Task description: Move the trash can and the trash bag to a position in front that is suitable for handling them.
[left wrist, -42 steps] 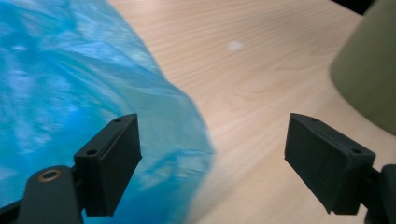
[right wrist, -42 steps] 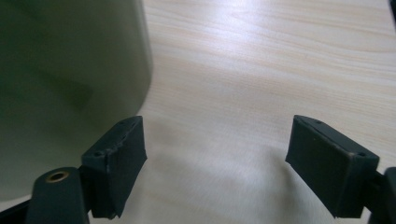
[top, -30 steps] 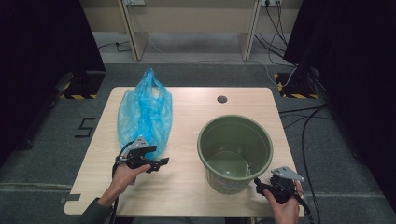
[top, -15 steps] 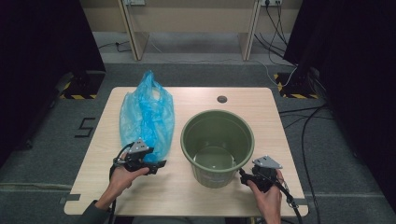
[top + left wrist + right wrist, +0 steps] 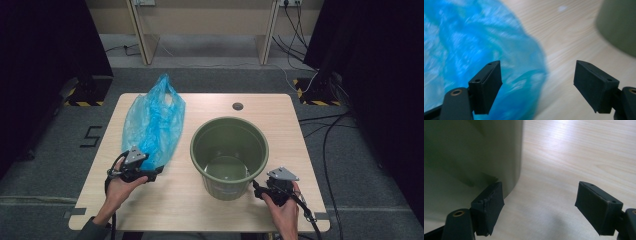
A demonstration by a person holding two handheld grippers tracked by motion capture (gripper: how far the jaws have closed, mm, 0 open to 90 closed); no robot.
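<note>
A crumpled blue plastic bag [image 5: 152, 122] lies on the left half of the wooden table [image 5: 175, 210]. An empty olive-green bucket [image 5: 229, 155] stands upright right of centre. My left gripper [image 5: 156, 172] sits at the bag's near end. In the left gripper view the left gripper [image 5: 537, 67] is open; its jaws have just been closing a little, and the bag [image 5: 461, 37] edge lies loose between them, unpressed. My right gripper [image 5: 256, 190] is at the bucket's near right base. In the right gripper view the right gripper [image 5: 540, 188] is open, its left jaw beside the bucket wall [image 5: 469, 150], with bare table between the jaws.
A small round grommet [image 5: 238, 106] sits in the table's far edge. Wooden furniture legs [image 5: 140, 30] and floor cables [image 5: 325, 135] lie beyond and to the right of the table. Dark curtains flank both sides.
The bucket has slid left toward the table's middle, with the right hand moving left alongside it. The left gripper has shifted slightly left at the bag's near end.
</note>
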